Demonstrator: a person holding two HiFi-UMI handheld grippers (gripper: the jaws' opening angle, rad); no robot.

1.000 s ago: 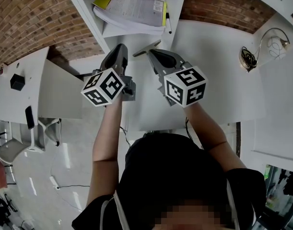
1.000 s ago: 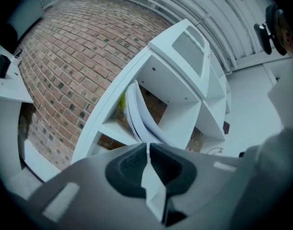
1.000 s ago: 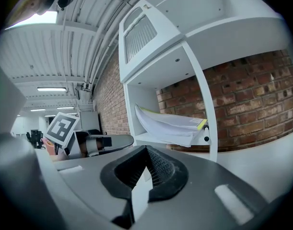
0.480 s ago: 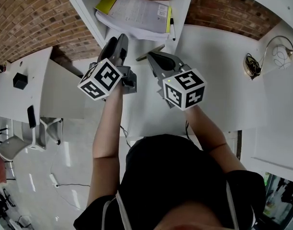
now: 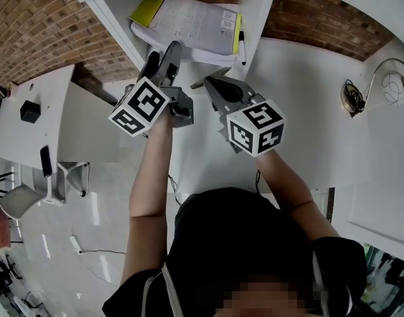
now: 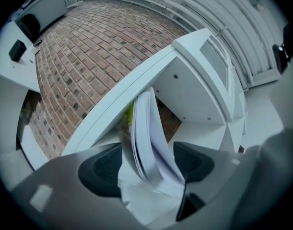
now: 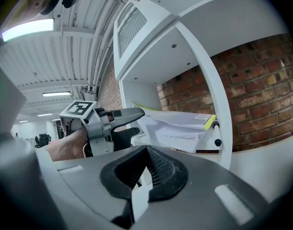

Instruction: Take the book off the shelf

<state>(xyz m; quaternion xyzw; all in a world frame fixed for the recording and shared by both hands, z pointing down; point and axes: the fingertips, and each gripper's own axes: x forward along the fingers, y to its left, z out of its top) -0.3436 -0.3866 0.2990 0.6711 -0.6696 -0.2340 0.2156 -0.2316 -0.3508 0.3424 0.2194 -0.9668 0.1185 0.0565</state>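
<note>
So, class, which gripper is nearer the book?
Left. The left gripper is at the book, its jaws opening around the page edges; the right gripper sits just short of the shelf.

The book (image 5: 192, 25) shows white pages under a yellow-green cover. The shelf (image 5: 254, 18) is plain white, and so is the tabletop (image 5: 301, 111). Behind them the wall (image 5: 30, 25) is red-brown brick with pale mortar lines. The left claw (image 5: 164, 53) and the right claw (image 5: 205, 81) are grey with black pads, and each carries a white cube patterned with bold black square markers. The person's top (image 5: 235, 243) is black, and the floor (image 5: 69, 216) is glossy pale grey.
</note>
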